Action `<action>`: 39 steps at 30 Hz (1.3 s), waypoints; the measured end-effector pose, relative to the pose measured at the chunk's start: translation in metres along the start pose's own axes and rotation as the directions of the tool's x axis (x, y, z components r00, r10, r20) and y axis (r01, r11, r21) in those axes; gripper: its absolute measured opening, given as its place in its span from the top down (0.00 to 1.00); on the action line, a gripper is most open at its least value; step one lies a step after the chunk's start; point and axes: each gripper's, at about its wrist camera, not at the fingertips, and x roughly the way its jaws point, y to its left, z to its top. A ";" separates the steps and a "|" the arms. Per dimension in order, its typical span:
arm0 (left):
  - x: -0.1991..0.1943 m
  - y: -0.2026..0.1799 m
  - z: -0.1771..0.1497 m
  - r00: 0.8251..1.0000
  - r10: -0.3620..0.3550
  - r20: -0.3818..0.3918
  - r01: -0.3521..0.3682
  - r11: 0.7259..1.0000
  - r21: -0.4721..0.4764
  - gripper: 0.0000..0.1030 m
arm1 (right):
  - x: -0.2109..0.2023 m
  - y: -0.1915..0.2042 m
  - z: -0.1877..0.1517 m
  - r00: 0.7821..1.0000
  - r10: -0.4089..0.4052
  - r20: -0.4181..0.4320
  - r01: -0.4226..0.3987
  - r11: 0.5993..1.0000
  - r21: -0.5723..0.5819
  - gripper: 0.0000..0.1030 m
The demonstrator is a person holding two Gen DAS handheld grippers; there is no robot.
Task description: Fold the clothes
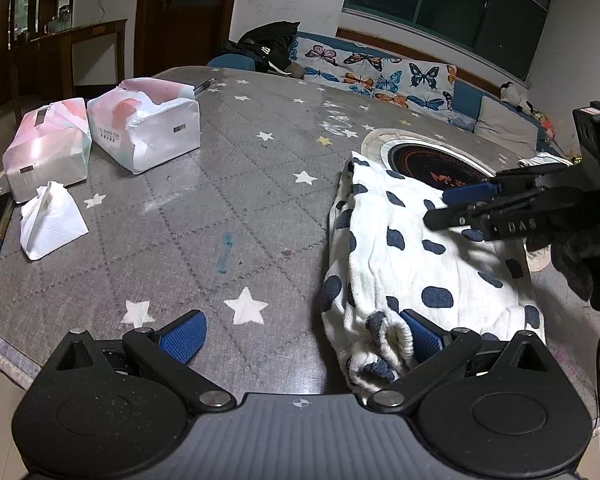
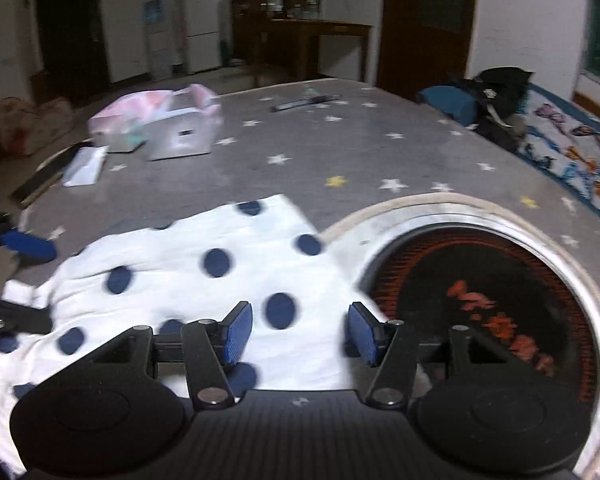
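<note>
I am standing at a grey quilted table cover printed with white stars (image 1: 260,184), and the white cotton garment with navy blue spots (image 1: 412,272) lies on it already folded into a compact, layered rectangle. I use this garment as my landmark. My left gripper (image 1: 306,334) sits at the garment's near corner with its jaws spread wide: one blue ribbed pad rests on bare table cover beside the cloth, the other lies against a bunched, rolled hem, and nothing is clamped. My right gripper (image 2: 300,334) hovers over the garment's far side, jaws apart with only spotted cloth visible below the gap; its pads do not pinch anything, so it reads as let go. Just beyond the garment, and partly under its far edge, is a round black cooktop with an orange pattern and a silver rim (image 2: 480,292). Well to the left of the garment stand two soft pink and white packs of tissues (image 1: 100,136), with a loose crumpled white tissue (image 1: 52,224) in front of them. I judge that a fold is just finished and both hands are free. The next move seems to call for picking new corners, probably the bunched hem at the near corner, and pressing or folding again without dragging the layers apart.
</note>
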 end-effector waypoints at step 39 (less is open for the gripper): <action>-0.001 0.001 -0.001 1.000 -0.013 0.004 0.013 1.000 0.009 0.00 | -0.038 -0.028 -0.042 1.000 -0.007 -0.027 0.010 0.994 0.107 0.40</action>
